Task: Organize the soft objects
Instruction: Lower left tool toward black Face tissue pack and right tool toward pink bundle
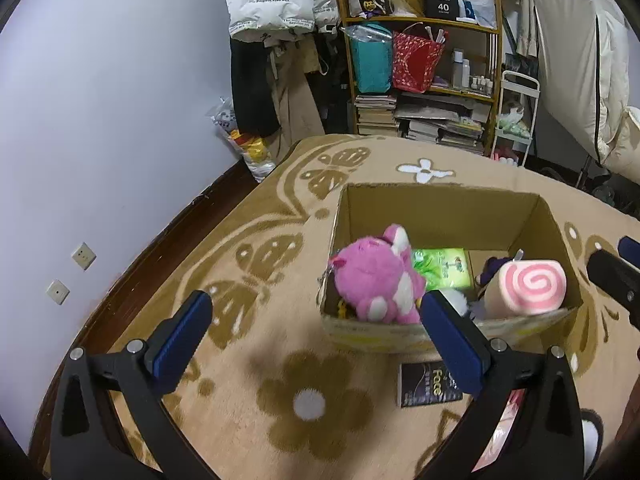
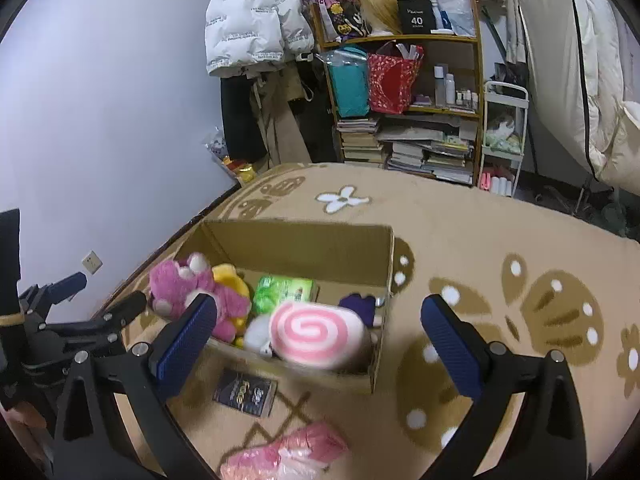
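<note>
Beige carpet (image 1: 248, 240) with brown butterflies and flowers covers the floor in the left wrist view, running back to a cluttered bookshelf (image 1: 420, 60) and a pale wall. On it we see an open cardboard box (image 1: 440, 208), and we judge it to be the collecting place for the soft things. A pink plush bear (image 1: 376, 276) leans on the box's near left corner, half over the rim. A pink spiral roll cushion (image 1: 528, 286) sits at the near right, with a green tissue pack (image 1: 442, 268) lying flat between and behind them. A dark packet (image 1: 430, 384) lies on the carpet just near of the box. Our left tongs (image 1: 316, 320) stand wide open with nothing between the blue pads, over bare carpet left of the box. We take it the bear rests there because it has been let go.

From the right wrist view the same carpet and shelf fill the far side. The box sits at centre left, holding the bear, a yellow plush (image 2: 230, 280) behind it, the tissue pack, something purple (image 2: 358, 306) at the far right, and the roll cushion against the near wall. Our right tongs (image 2: 318, 320) are also fully spread and empty, with the cushion seen between them but untouched. A pink fluffy item in clear wrap (image 2: 288, 452) waits on the carpet at the near edge, outside the box. It looks like the next candidate.
</note>
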